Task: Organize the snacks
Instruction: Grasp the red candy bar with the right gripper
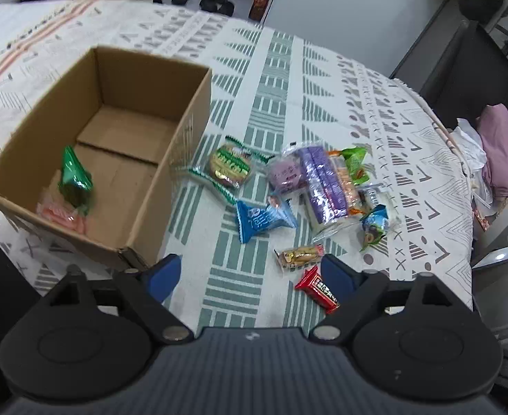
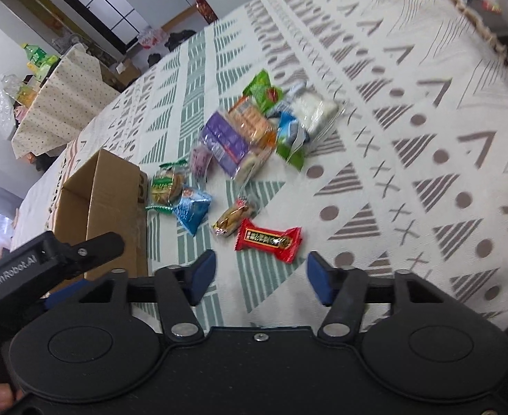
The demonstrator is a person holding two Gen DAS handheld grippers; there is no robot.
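An open cardboard box (image 1: 191, 128) stands on the patterned cloth; a green packet (image 1: 75, 180) and a pink packet (image 1: 63, 216) lie inside. Right of it lie a round biscuit pack (image 1: 229, 169), a blue packet (image 1: 262, 219), a purple pack (image 1: 319, 183), a small brown snack (image 1: 299, 256) and a red bar (image 1: 318, 288). My left gripper (image 1: 250, 275) is open and empty above the cloth near the box corner. My right gripper (image 2: 261, 275) is open and empty, just short of the red bar (image 2: 269, 238). The box (image 2: 105, 204) is at its left.
The table cloth (image 1: 409, 159) drops off at the right edge. A dark chair (image 1: 472, 65) and pink cloth (image 1: 496, 148) stand beyond it. The left gripper's body (image 2: 46, 259) shows at the right wrist view's left. A second covered table (image 2: 63, 103) stands behind.
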